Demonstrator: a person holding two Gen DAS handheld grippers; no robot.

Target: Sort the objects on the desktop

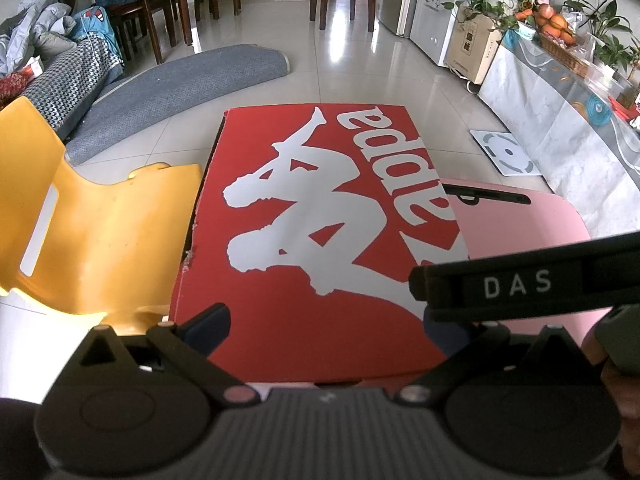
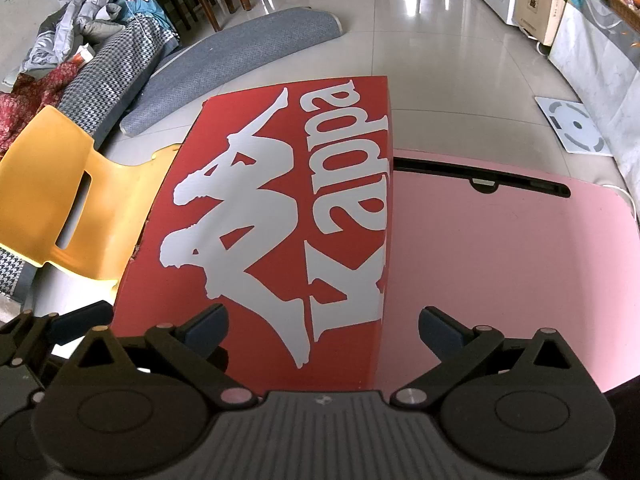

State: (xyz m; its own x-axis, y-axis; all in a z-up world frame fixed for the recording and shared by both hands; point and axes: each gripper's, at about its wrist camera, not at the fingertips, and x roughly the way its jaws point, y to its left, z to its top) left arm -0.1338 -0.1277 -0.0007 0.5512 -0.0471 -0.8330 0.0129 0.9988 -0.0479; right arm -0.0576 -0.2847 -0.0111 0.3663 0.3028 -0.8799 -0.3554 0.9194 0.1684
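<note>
Left wrist: left gripper [image 1: 320,326] fingers wide, empty, over red shoebox [image 1: 320,240] lying on pink tabletop [image 1: 520,224]. Right wrist: right gripper [image 2: 322,330] fingers wide, empty, at box's right edge. Likely light stiff cardboard, slick lid; grip the side edges.

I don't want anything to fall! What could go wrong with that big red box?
The red box sticks out past the pink table on the side toward the yellow chair, so a push could tip it off. Both tools, left and right, are open and close together; they might bump.
</note>
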